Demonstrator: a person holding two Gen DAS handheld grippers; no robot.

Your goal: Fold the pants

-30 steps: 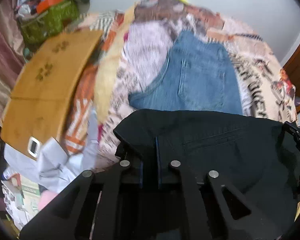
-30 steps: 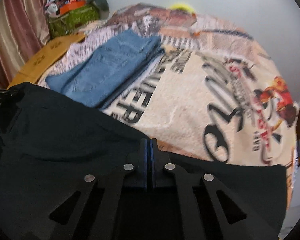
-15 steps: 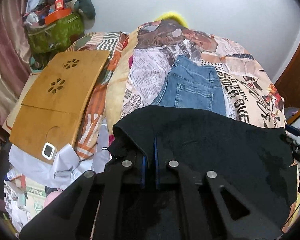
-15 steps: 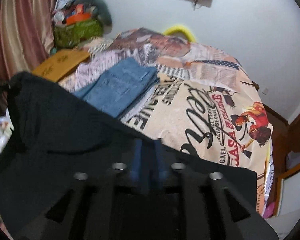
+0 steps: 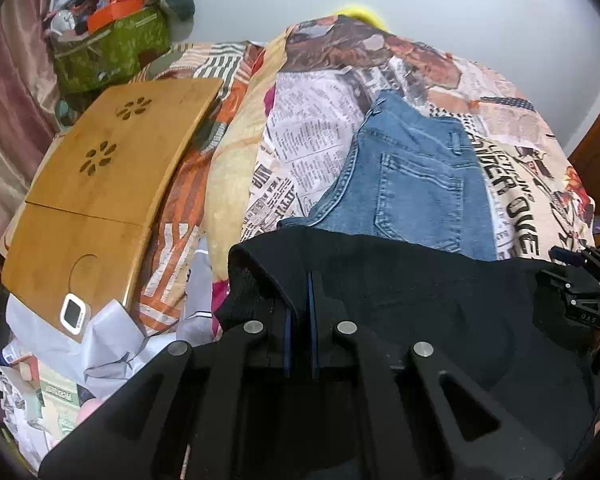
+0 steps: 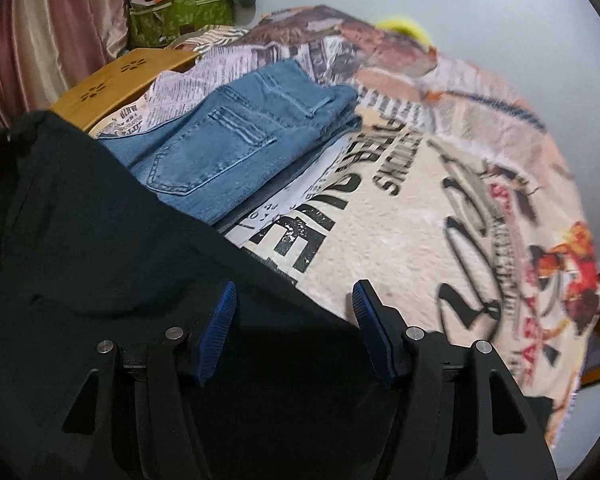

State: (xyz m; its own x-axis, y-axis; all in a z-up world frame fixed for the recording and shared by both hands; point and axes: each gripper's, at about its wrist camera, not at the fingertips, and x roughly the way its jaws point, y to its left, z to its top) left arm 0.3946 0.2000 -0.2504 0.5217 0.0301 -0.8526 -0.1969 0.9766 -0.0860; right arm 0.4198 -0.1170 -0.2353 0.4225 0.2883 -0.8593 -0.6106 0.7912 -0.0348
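Black pants stretch across the near edge of the bed, and they also fill the lower left of the right wrist view. My left gripper is shut on the black pants' edge near their left corner. My right gripper is open, its blue pads spread wide above the black cloth, holding nothing. It shows at the right edge of the left wrist view. Folded blue jeans lie on the bed beyond the black pants, also seen in the right wrist view.
The bed has a newspaper-print cover. A wooden lap desk lies on its left side. A green bag with clutter stands at the far left by a curtain. White cloth and papers lie beside the bed.
My right gripper has opened and let go of the black pants. My left gripper stays shut on them. Both views have dropped a little toward the bed.
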